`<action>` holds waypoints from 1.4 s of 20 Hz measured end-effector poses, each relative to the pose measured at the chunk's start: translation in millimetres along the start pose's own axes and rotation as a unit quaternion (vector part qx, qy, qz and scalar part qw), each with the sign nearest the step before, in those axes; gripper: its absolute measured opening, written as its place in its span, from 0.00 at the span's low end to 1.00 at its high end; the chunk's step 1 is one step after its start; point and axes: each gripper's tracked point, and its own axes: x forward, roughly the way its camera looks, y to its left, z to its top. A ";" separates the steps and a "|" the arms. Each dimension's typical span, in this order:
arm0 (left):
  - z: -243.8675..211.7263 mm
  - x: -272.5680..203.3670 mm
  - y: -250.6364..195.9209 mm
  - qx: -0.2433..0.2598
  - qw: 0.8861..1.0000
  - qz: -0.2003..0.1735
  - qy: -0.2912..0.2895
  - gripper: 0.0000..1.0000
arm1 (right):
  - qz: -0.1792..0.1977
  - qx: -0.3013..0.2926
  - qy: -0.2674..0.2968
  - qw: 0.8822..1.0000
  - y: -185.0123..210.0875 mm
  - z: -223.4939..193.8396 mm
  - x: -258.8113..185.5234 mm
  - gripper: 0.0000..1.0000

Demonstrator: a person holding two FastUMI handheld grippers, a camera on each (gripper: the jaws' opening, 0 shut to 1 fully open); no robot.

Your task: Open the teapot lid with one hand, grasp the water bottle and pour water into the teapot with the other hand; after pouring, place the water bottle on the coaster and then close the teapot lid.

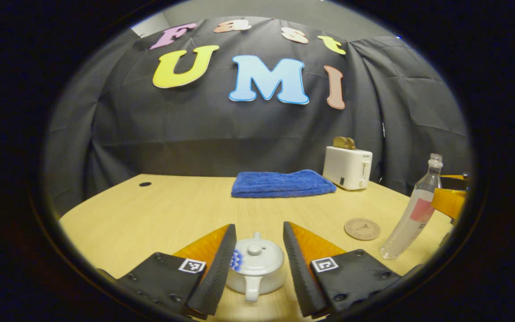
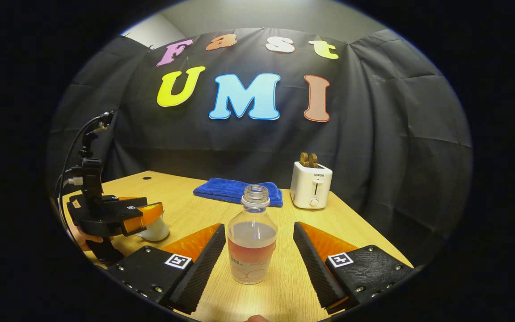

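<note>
In the left gripper view, the left gripper [image 1: 257, 261] stands spread wide around the lidded teapot [image 1: 256, 266] on the table [image 1: 150, 214], fingers clear of it; the coaster [image 1: 362, 229] lies beside the water bottle [image 1: 411, 214]. In the right gripper view, the right gripper [image 2: 257, 259] is likewise parted, flanking the uncapped water bottle [image 2: 252, 241] without touching.

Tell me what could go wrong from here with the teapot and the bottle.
1. The water bottle has no cap and holds liquid; a skewed squeeze by the open right gripper could tip or slosh it.
2. The left gripper straddles the whole teapot, not just the small lid knob; closing here may push the pot rather than lift the lid.
3. The coaster is small, so the bottle might land off-centre.
</note>
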 end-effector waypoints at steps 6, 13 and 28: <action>1.2 -4.6 3.8 0.012 1.000 0.002 0.002 0.46 | 0.004 -0.001 0.007 1.000 3.5 -4.2 0.6 0.95; 2.2 1.6 5.5 0.027 1.000 0.012 0.002 0.23 | 0.004 -0.005 0.012 1.000 4.7 -7.2 3.4 0.95; 14.8 -4.1 4.1 0.035 0.999 0.004 -0.017 0.17 | 0.002 0.017 0.038 0.999 4.9 -24.2 16.9 0.95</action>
